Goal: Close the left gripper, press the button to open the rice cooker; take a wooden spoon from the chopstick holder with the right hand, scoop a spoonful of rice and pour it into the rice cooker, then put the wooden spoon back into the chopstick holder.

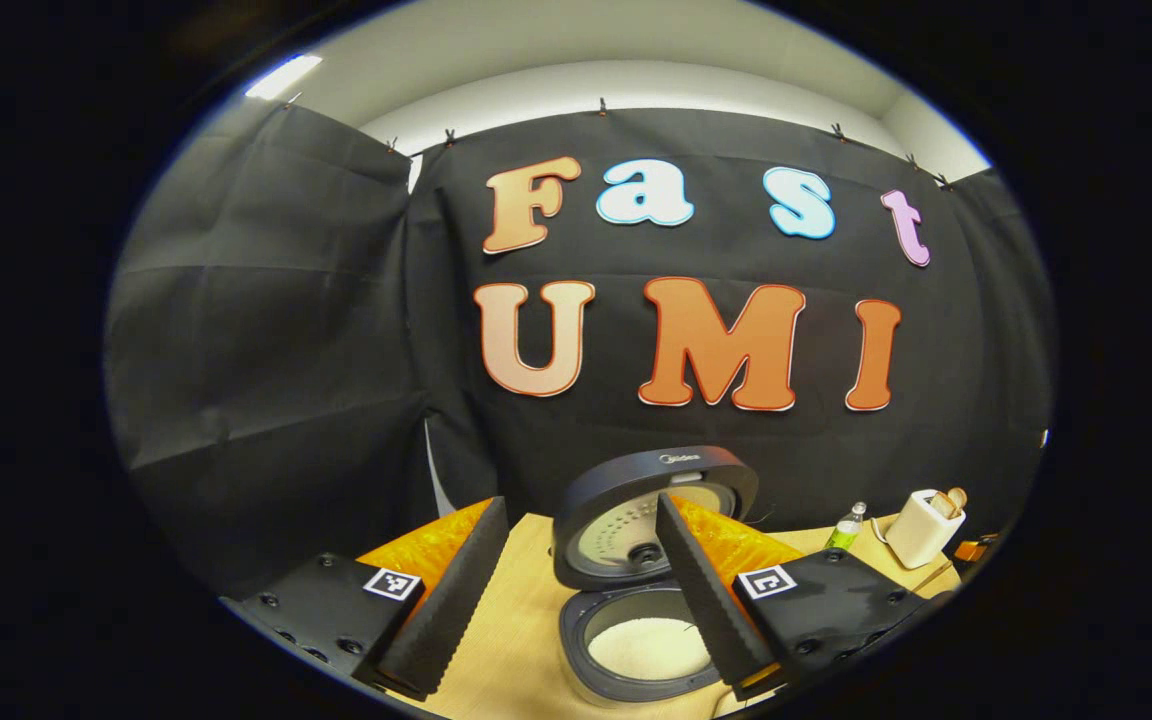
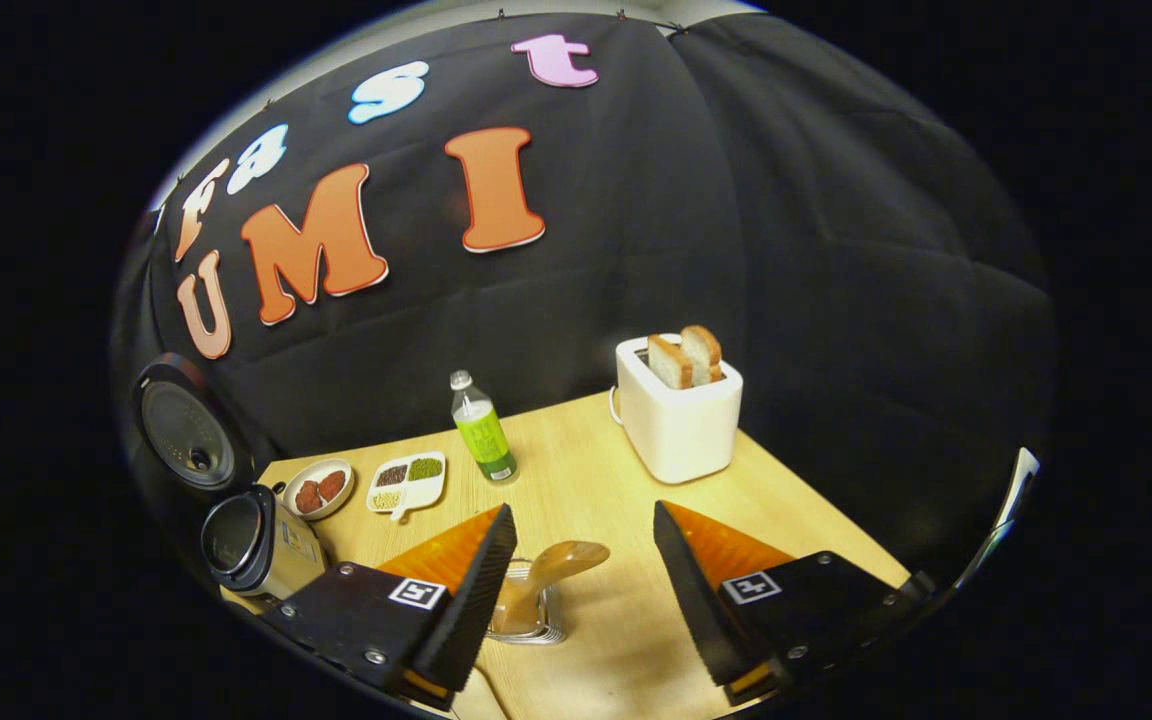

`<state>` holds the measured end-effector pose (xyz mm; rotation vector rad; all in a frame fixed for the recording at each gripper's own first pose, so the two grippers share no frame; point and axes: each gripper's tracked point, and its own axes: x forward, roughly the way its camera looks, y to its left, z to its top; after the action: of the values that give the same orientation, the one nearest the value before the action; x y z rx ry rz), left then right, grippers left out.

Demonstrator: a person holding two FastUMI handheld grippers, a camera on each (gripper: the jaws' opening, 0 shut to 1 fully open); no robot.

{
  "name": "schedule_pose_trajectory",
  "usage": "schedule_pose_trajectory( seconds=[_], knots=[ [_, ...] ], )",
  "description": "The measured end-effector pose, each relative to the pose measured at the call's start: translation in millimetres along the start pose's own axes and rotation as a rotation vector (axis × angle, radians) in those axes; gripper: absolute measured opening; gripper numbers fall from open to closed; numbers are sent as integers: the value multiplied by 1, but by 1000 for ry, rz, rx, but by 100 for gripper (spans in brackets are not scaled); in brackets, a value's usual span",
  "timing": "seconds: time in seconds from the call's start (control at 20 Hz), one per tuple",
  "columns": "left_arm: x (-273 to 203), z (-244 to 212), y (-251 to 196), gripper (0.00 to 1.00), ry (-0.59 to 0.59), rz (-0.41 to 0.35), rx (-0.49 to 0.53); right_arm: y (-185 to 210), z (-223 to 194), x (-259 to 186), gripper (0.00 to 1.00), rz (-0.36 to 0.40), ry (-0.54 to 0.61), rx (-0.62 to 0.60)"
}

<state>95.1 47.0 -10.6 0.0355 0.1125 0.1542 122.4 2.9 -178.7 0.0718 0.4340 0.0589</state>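
Two grippers, left (image 1: 576, 585) and right (image 2: 576, 590), both yours, both spread open, one cooker (image 1: 641, 560) lid up lower centre, one spoon (image 2: 546, 575) in one holder (image 2: 528, 622), two toast slices (image 2: 686, 358)

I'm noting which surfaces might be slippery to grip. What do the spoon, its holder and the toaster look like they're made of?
The spoon looks like wood with a smooth, slightly glossy finish: warm brown with a soft highlight on the bowl. Its holder seems clear plastic or glass, since the spoon shows through its wall. The toaster looks like matte white plastic, though painted metal is possible.
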Motion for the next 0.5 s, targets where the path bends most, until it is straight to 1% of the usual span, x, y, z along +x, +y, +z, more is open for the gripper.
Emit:
schedule_pose_trajectory(
  seconds=[0.05, 0.25, 0.35, 0.45, 0.5],
  knots=[
    [8, 6, -7, 97, -6, -10, 6, -1, 13, -7, 93, -1, -27, -3],
    [51, 35, -32, 97, -44, -7, 13, 2, 44, -27, 95, 20, -71, -27],
    [78, 45, -49, 99, -53, -25, 9, 2, 57, -34, 95, 22, -95, -58],
    [108, 51, -57, 100, -55, -11, 8, 5, 68, -39, 95, 27, -119, -78],
    [121, 50, -63, 97, -45, -11, -4, 6, 73, -41, 95, 30, -129, -85]
  ],
)
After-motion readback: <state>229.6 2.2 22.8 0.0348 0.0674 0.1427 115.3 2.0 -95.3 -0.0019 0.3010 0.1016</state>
